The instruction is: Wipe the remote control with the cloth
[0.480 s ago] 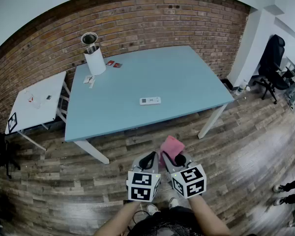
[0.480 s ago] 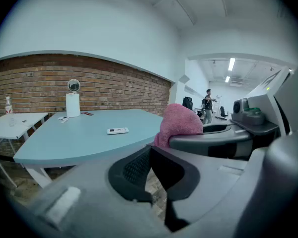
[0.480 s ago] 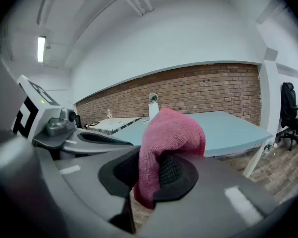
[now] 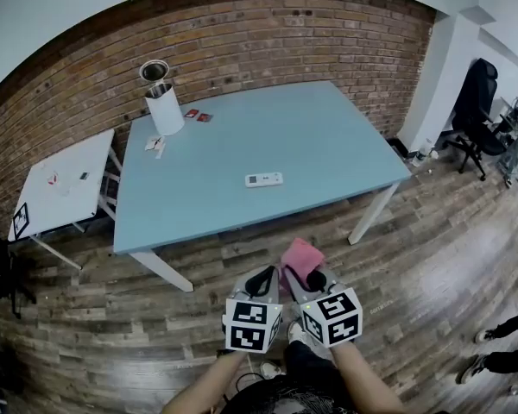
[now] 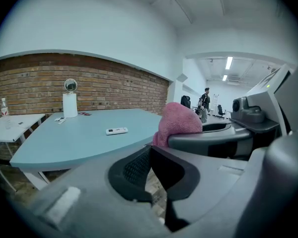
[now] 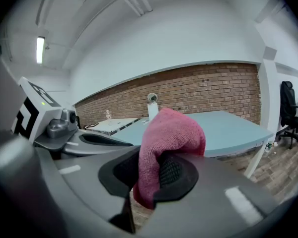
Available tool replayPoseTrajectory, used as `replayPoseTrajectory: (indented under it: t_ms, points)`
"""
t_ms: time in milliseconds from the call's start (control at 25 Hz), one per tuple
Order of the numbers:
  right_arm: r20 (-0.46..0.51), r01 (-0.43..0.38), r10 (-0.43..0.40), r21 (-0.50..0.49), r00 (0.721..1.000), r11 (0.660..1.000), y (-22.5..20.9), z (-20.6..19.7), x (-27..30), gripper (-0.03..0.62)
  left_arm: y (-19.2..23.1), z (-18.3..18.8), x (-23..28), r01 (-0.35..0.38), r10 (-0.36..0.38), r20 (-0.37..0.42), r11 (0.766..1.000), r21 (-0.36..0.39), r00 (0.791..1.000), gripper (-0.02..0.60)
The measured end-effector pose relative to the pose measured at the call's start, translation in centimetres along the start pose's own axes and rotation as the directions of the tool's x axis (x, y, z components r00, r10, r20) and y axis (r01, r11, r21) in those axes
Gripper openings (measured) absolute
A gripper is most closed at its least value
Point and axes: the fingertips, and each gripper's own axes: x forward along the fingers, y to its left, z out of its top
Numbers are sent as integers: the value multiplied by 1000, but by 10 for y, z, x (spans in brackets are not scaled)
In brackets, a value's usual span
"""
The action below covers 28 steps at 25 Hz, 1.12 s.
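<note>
Approach to the wipe: a person stands back from the pale blue tabletop (image 4: 328,145), with both grippers held low at the bottom centre of the head view. The right gripper (image 4: 311,276) has its jaws clamped on a bunched pink cloth (image 6: 165,133), which bulges up and forward between them. The left gripper (image 4: 261,279) has its jaws pressed together on nothing. The white remote control (image 4: 264,179) lies flat near the middle of the tabletop, at the centre of the frame. It is well apart from both grippers and from the white cylinder (image 4: 166,109) at upper left.

The step in hand looks like the reach toward the remote control, with no wiping begun. Done well, the cloth would arrive with its loose bulge leading, so fabric rather than jaw tips meets the casing. The remote control looks light and liable to skid on the smooth surface. The idle left gripper could steady one end while the right draws the cloth along its length under gentle pressure.
</note>
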Motion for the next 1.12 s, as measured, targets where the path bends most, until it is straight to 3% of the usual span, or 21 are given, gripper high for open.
replayPoseTrajectory:
  t_ms: [640,1120]
  points:
    - [-21,-63,64,14,998,998,-58,21,95,61,59,27,92,-30,31,-31,1000,9,999,-3]
    - [-52,-128,130,50,990,991,-122,34,163,61,96,47,186,-26,35,-89,995,97,995,-2]
